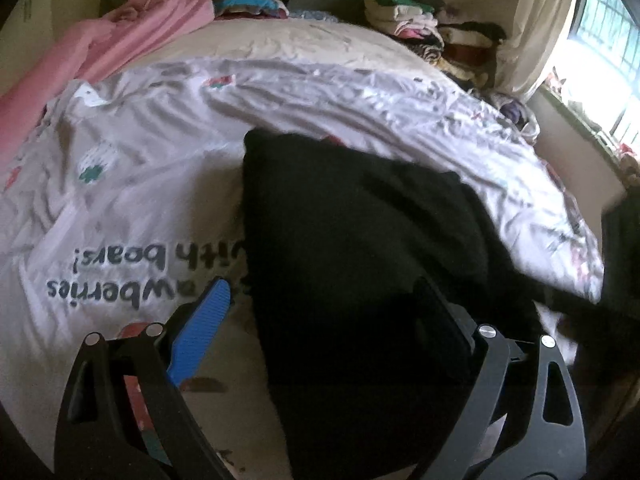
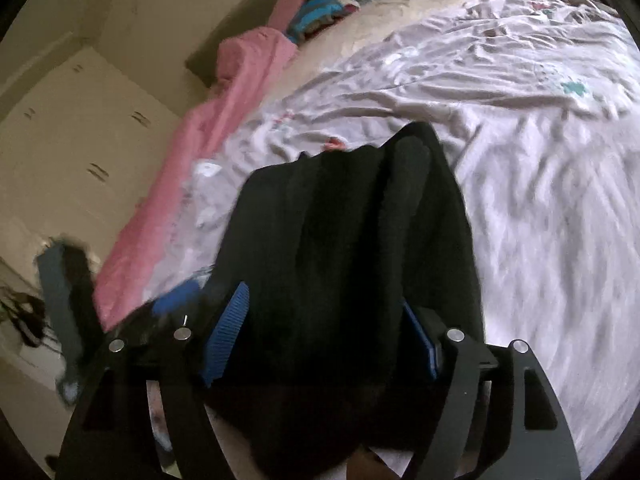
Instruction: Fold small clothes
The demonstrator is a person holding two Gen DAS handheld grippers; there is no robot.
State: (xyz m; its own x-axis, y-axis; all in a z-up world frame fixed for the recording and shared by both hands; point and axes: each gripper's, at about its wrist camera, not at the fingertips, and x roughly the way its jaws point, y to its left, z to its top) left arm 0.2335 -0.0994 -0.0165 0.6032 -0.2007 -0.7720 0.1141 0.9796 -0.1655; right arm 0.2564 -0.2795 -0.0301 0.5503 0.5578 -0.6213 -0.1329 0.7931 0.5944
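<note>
A black garment [image 1: 360,248] is seen on the bed, over a white printed sheet [image 1: 160,152]. In the left wrist view it covers the middle and the right of the picture, and it is draped over the right finger of the left claw [image 1: 320,320], so that this finger is almost hidden. The left finger, with its blue pad [image 1: 202,330], is shown free of the cloth, well apart from the other finger. The left claw is therefore held wide apart, and whether any cloth is pressed between the fingers cannot be told.

In the right wrist view the same black garment [image 2: 344,248] is bunched in long folds between the two blue pads [image 2: 226,332] of the right claw [image 2: 320,340]. The pads are set against the cloth on both sides, so the right claw is clamped on the garment. The picture is blurred.

Some things are shown by one view only. Dark printed letters on the sheet, upside down, are read only in the left wrist view, and also piles of folded clothes [image 1: 420,24] at the far edge of the bed and a bright window [image 1: 608,40] at the right. A pale cabinet with small handles [image 2: 80,140] is seen only in the right wrist view, at the left of the bed. A pink blanket [image 1: 120,40] along the bed's left edge is seen in both views.
</note>
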